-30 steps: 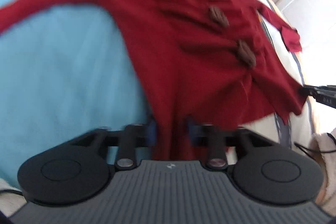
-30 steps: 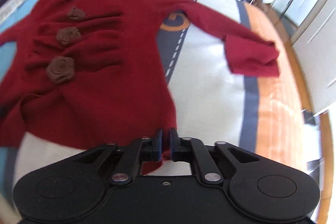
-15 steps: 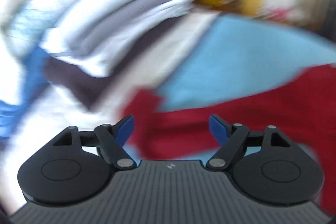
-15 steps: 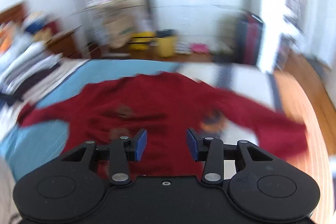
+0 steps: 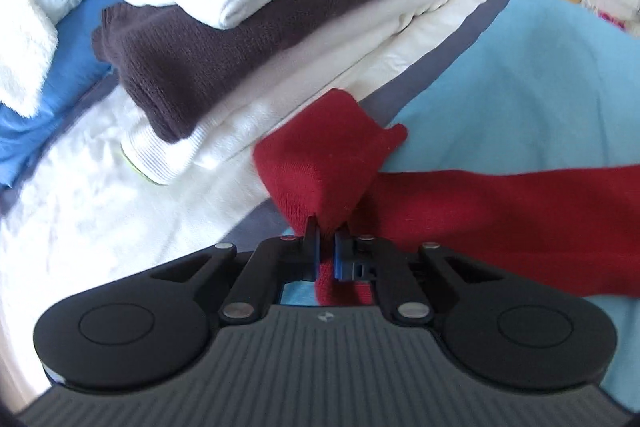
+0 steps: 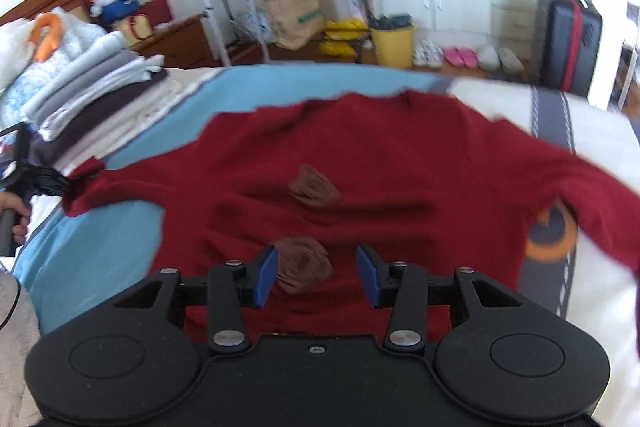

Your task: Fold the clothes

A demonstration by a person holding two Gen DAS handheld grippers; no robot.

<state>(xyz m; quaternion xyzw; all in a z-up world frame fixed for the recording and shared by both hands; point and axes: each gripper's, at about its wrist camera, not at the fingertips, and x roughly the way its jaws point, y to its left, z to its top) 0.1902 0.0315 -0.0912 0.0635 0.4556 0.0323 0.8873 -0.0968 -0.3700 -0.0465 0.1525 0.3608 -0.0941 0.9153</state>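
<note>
1. Spread across our bed's blue-and-white cover (image 6: 104,247) lies the red sweater (image 6: 400,167), front up, brown fabric roses (image 6: 314,187) down its middle.
2. Our left gripper (image 5: 327,251) has its jaws clamped on the sleeve cuff (image 5: 320,163).
3. Our right gripper (image 6: 316,275) hovers over the sweater's body, jaws parted halfway, holding nothing.
4. Folded clothes (image 5: 260,7) are stacked beside the cuff.

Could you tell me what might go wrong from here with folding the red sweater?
The left hand-held gripper pinches only the sleeve cuff, so the knit could slip out when pulled. That cuff lies close to the stack of folded clothes; a wide swing might topple it. The right hand-held gripper is open above the sweater, so the body may drag and wrinkle.
</note>
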